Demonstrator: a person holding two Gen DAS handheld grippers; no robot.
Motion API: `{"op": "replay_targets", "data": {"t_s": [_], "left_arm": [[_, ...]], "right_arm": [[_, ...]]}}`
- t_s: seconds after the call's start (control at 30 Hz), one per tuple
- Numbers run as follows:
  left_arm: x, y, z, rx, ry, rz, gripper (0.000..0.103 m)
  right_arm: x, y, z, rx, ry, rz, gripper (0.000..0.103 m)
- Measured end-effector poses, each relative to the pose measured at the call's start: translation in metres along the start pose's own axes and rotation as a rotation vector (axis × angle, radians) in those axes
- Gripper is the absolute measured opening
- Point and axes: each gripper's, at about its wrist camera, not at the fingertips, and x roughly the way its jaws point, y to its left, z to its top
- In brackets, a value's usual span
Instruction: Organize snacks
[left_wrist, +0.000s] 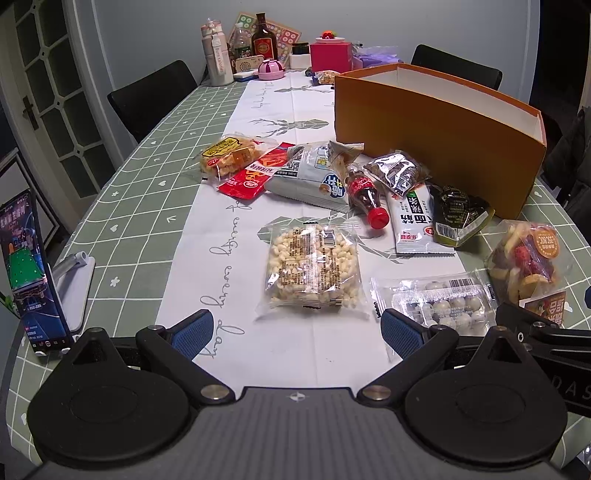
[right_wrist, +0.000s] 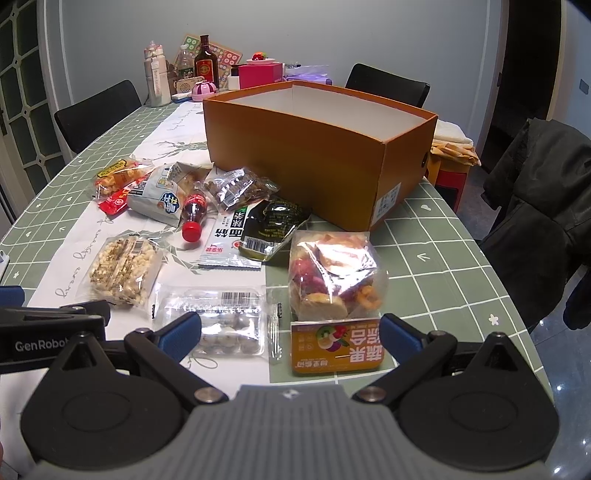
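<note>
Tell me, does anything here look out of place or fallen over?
Yes. A small cola bottle lies on its side among the snack packets, its red cap toward the camera. The packets are scattered and overlapping beside the orange box; none is seen in it. Nothing looks spilled or torn.

Grey wall (right_wrist: 332, 33), black chairs (left_wrist: 151, 98) (glazed door (left_wrist: 55, 92) left)

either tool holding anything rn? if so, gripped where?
Nothing held. Left tool is open above the puffed rice snack pack; right tool is open, straddling the mixed dried fruit bag without closing on it.
</note>
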Motion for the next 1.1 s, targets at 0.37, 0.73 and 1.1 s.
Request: {"op": "replay_targets", "data": {"t_s": [0.37,0.73,1.1], "left_arm": [[0.0003,0.0001,-0.0019,0.003,0.0,0.001,0.103],[-0.0004,0.0005,0.0007,0.009,0.004,0.003,0.103],[-0.0006,0.001,-0.0015,0.012,0.008,0.005,0.103]], "right_arm": [[0.0003,0.0013,0.0017,-0.009,-0.004,-0.016,0.1],[0.0004,0.0012,0.0019,-0.01,-0.004,-0.016,0.1],[0.0005,0.0009,0.0012,-0.01,-0.004,-0.017,0.1]]}}
